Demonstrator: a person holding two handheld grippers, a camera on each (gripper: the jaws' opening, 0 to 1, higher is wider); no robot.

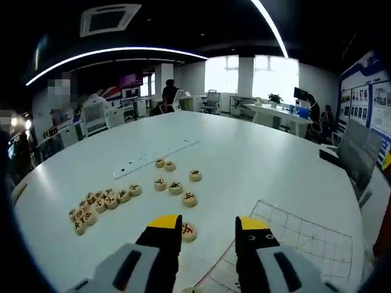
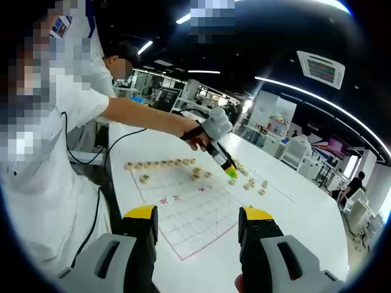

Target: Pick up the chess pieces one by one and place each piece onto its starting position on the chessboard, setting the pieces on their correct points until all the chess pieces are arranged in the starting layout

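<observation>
Loose chess pieces (image 1: 104, 202) (perhaps twenty) clustered, chessboard (image 2: 183, 213) beside, grey strip (image 1: 156, 157) beyond

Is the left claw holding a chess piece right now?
No, in the left gripper view the left claw is open with nothing between its jaws; a chess piece lies on the table beside it.

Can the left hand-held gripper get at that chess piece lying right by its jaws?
Probably yes. The left hand-held gripper hovers with its jaws apart and empty, and the chess piece lies on the bare white table beside one jaw, apart from the other pieces, so nothing seems to block it.
</observation>
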